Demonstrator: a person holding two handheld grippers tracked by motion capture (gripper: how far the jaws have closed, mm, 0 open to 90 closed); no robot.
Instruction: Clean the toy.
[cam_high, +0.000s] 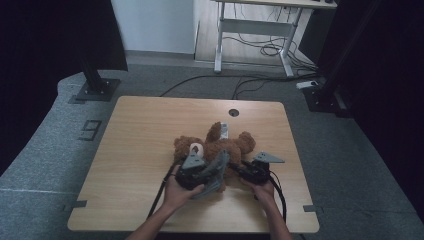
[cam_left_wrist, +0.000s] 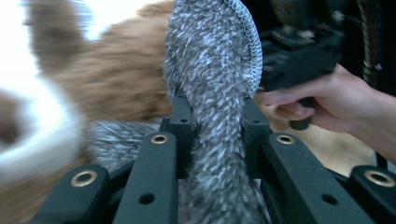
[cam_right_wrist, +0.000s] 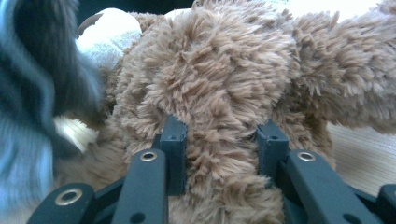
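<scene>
Dressing step: left gripper (cam_left_wrist: 212, 126) clamps a grey knit garment (cam_left_wrist: 210, 60) at the teddy bear's (cam_high: 216, 142) six o'clock; right gripper (cam_right_wrist: 223, 140) pinches a limb — next, stretch the opening over it.

One legible sign: a large dark figure "9" (cam_high: 92, 130) marked on the grey carpeted floor, well to the left of the left gripper (cam_high: 212, 167) and beyond the left edge of the light wooden tabletop (cam_high: 150, 125).

One illegible label: a small white sewn-in tag (cam_high: 224, 130) on the brown plush teddy bear (cam_high: 220, 142), just beyond both grippers; faint dark print shows on it, too small to read.

No readable text, brand or number appears in the left gripper view or the right gripper view.
</scene>
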